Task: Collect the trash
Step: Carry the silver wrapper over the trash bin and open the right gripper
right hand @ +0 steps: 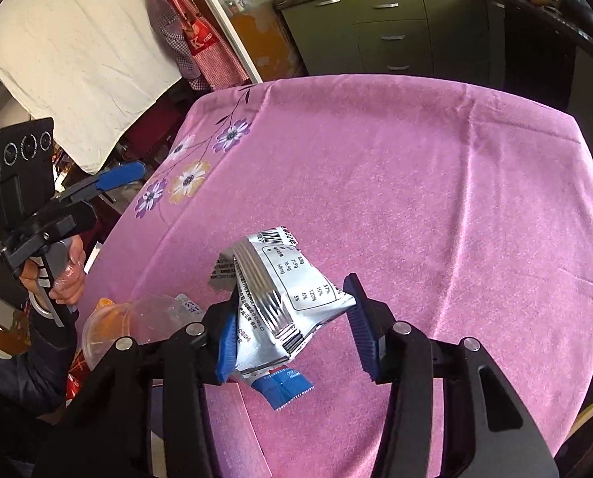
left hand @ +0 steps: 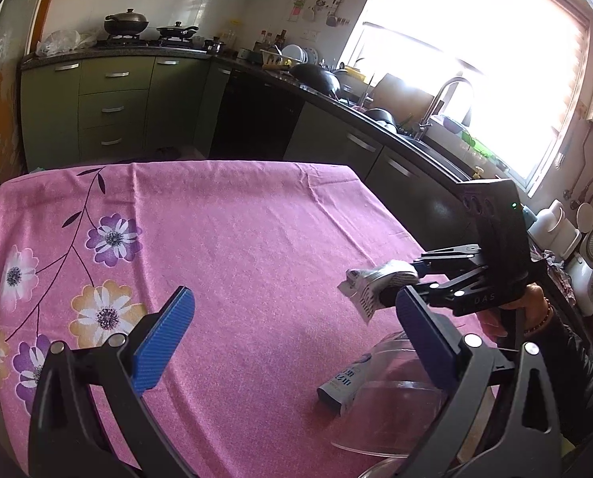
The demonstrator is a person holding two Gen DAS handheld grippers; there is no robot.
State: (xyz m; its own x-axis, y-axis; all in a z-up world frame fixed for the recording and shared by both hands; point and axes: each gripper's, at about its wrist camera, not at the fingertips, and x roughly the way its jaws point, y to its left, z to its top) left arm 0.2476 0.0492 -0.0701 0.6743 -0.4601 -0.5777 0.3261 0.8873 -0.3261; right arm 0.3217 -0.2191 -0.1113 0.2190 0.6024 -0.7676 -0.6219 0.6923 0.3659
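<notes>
A crumpled silver snack wrapper (right hand: 274,290) with a blue end sits between the blue pads of my right gripper (right hand: 292,326), above the pink flowered tablecloth (right hand: 416,183). The jaws stand apart; the wrapper leans on the left pad and the right pad is just clear of it. In the left wrist view the right gripper (left hand: 400,283) holds the wrapper (left hand: 370,283) over the table. My left gripper (left hand: 296,338) is open and empty, low over the cloth. A clear plastic container (left hand: 396,406) with a wrapper (left hand: 338,388) in it lies under its right finger.
A clear cup with an orange lid (right hand: 113,326) sits at the table's near left edge. Green kitchen cabinets (left hand: 109,107) and a dark worktop with pans run behind the table. A white cloth (right hand: 73,55) hangs at the left.
</notes>
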